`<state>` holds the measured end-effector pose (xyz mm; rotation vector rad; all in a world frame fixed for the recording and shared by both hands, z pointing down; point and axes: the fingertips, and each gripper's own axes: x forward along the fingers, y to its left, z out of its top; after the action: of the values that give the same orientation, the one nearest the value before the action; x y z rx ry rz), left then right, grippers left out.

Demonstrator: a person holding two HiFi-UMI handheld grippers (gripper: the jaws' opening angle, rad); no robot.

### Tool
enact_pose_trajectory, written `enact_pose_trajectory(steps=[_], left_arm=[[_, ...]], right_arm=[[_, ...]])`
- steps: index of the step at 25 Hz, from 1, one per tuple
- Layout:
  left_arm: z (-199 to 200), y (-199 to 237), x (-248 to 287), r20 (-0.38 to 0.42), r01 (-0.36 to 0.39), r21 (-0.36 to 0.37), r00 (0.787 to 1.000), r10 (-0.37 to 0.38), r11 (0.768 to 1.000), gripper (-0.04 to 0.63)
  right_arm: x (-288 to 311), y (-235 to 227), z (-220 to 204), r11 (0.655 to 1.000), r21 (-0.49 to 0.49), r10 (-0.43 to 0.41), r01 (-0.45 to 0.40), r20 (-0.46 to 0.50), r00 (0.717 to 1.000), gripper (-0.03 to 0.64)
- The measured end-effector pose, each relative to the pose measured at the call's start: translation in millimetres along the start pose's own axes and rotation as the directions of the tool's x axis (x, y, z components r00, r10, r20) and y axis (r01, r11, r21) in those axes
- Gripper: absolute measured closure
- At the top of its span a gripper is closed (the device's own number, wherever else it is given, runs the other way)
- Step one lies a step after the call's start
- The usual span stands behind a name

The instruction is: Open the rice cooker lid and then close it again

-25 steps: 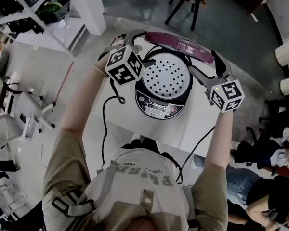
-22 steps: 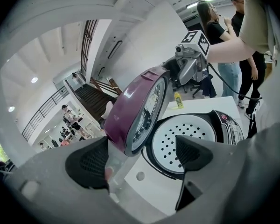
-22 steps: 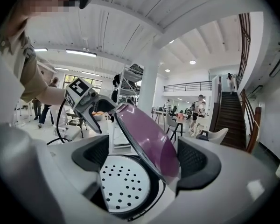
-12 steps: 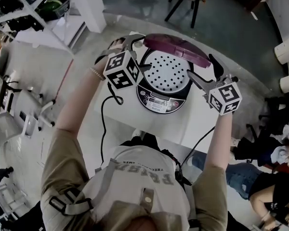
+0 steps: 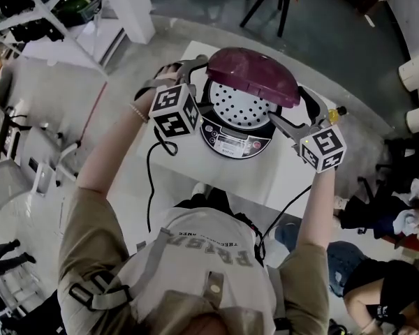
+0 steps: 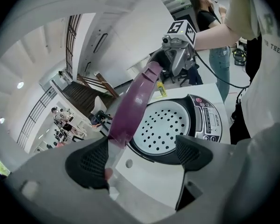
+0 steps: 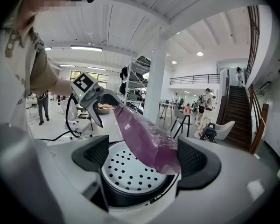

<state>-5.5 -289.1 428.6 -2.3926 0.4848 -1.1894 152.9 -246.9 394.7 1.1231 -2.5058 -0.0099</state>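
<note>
Purple, glossy, domed lid, one, stands tilted half-raised over one round rice cooker on the white counter. One white inner plate is dotted with round holes. Two tools: left tool at the cooker's 9 o'clock, right tool at 3 o'clock. Both have ribbed black pads spread, pinching nothing.

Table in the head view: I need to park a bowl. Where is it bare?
Barest: the table strip between the rice cooker and the person. Left of that, a black cable crosses it. Beside the cooker it is crowded: left gripper and right gripper flank it, the lid tilted above.
</note>
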Motion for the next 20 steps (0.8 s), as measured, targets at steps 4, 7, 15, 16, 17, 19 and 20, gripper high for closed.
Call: enact_pose_trajectory(steps=[4, 7, 15, 16, 17, 19, 20], left_arm=[[-6.1, -11.5, 0.3, -0.015, 0.024, 0.008, 1.0, -0.024, 1.0, 0.133], [-10.6, -22.8, 0.8, -0.032, 0.047, 0.019, 0.998, -0.046, 0.999, 0.133], [-26.0, -48.1, 3.7, -0.087, 0.119, 0.05, 0.99, -0.114, 0.992, 0.133], [-27.7, -51.5, 4.0, -0.093, 0.127, 0.053, 0.988, -0.122, 0.99, 0.133], [-29.5, -55.0, 4.5, -0.101, 0.136, 0.057, 0.986, -0.13, 0.989, 0.133], [-33.4, -62.1, 5.6, -0.115, 0.155, 0.064, 0.982, -0.147, 0.986, 0.133], [-35.5, -65.3, 6.4, -0.123, 0.165, 0.067, 0.98, -0.156, 0.984, 0.133]], right_arm=[[-0.5, 8.6, -8.4, 1.0, -0.001, 0.016, -0.016, -0.017, 1.0, 0.184], [-2.1, 16.4, -16.2, 0.999, -0.001, 0.036, -0.036, -0.032, 0.999, 0.184], [0.4, 36.1, -33.6, 0.995, -0.006, 0.102, -0.103, -0.086, 0.991, 0.184], [0.2, 38.7, -36.1, 0.994, -0.006, 0.111, -0.112, -0.094, 0.989, 0.184], [-0.1, 41.5, -38.9, 0.993, -0.006, 0.12, -0.121, -0.102, 0.988, 0.184], [-0.5, 46.7, -45.0, 0.99, -0.007, 0.137, -0.139, -0.123, 0.983, 0.184], [-0.3, 49.0, -48.1, 0.989, -0.007, 0.146, -0.148, -0.135, 0.98, 0.184]])
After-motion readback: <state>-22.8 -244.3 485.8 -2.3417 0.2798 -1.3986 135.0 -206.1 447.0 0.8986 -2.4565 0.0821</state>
